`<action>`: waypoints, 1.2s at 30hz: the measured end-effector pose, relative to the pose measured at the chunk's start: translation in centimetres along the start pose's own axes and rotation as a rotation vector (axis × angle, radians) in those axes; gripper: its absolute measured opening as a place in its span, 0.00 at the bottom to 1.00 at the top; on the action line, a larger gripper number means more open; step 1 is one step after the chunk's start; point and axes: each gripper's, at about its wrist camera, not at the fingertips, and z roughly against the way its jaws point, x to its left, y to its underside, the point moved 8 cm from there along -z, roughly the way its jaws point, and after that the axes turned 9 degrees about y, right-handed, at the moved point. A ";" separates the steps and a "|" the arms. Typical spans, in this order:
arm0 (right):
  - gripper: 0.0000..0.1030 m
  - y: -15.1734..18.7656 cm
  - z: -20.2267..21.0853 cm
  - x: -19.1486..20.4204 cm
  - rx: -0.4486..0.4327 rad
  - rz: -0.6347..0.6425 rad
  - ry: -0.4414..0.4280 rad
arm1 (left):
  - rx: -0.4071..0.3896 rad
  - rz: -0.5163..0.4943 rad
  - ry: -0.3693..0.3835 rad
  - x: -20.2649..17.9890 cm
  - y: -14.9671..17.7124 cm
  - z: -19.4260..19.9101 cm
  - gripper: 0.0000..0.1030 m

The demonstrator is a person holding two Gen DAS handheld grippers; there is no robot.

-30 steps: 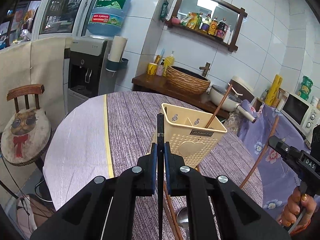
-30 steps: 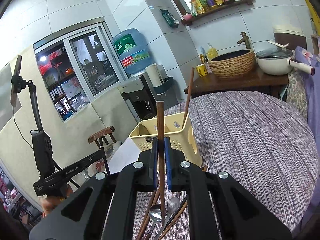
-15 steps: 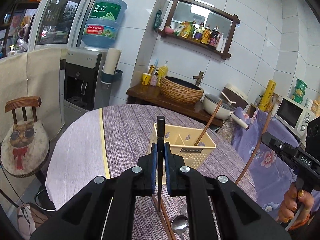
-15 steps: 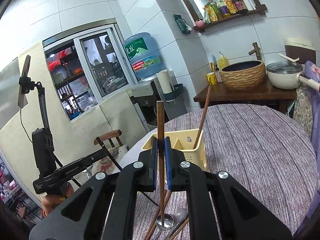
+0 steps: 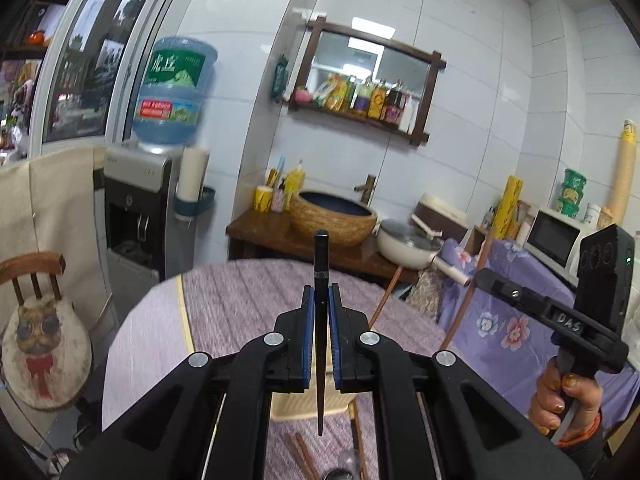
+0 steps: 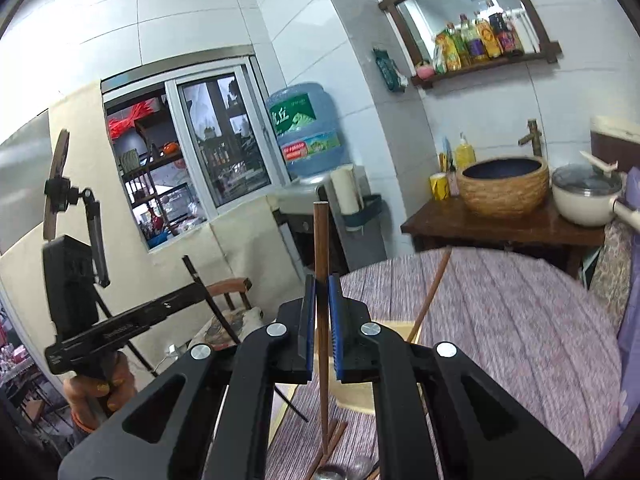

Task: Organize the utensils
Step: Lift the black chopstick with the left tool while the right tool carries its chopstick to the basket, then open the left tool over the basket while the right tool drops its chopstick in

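My left gripper (image 5: 320,294) is shut on a black chopstick (image 5: 321,264), held upright above the round table (image 5: 240,300). My right gripper (image 6: 321,284) is shut on a brown chopstick (image 6: 321,236), also upright. The cream utensil basket (image 5: 304,406) sits low in both views, mostly hidden behind the fingers; it also shows in the right wrist view (image 6: 400,328). A brown chopstick (image 6: 432,292) leans in the basket. Loose chopsticks (image 5: 304,456) and a spoon lie on the table below the grippers. The right gripper also shows in the left wrist view (image 5: 480,276).
The table has a purple striped cloth (image 6: 520,320). A wooden chair with a cat cushion (image 5: 40,336) stands left. A side table (image 5: 320,240) with a woven basin and a pot is behind. A water dispenser (image 5: 136,216) stands by the wall.
Both grippers have risen and tilted up with their chopsticks. The basket has dropped low in both views and is now mostly hidden behind the fingers.
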 end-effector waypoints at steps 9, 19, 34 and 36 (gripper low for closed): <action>0.08 -5.3 -2.8 -0.6 -0.132 0.034 0.124 | -0.085 0.007 -0.041 -0.3 -5.5 -3.0 0.08; 0.08 0.3 -8.5 -2.6 -0.041 0.030 0.193 | -0.015 0.047 -0.110 2.6 -1.0 -8.3 0.08; 0.08 6.3 -11.7 -4.4 0.062 0.025 0.244 | 0.142 0.056 -0.131 4.2 6.2 -11.5 0.08; 0.08 6.6 -11.5 -4.4 0.052 0.030 0.250 | 0.135 0.049 -0.129 4.1 6.5 -11.3 0.11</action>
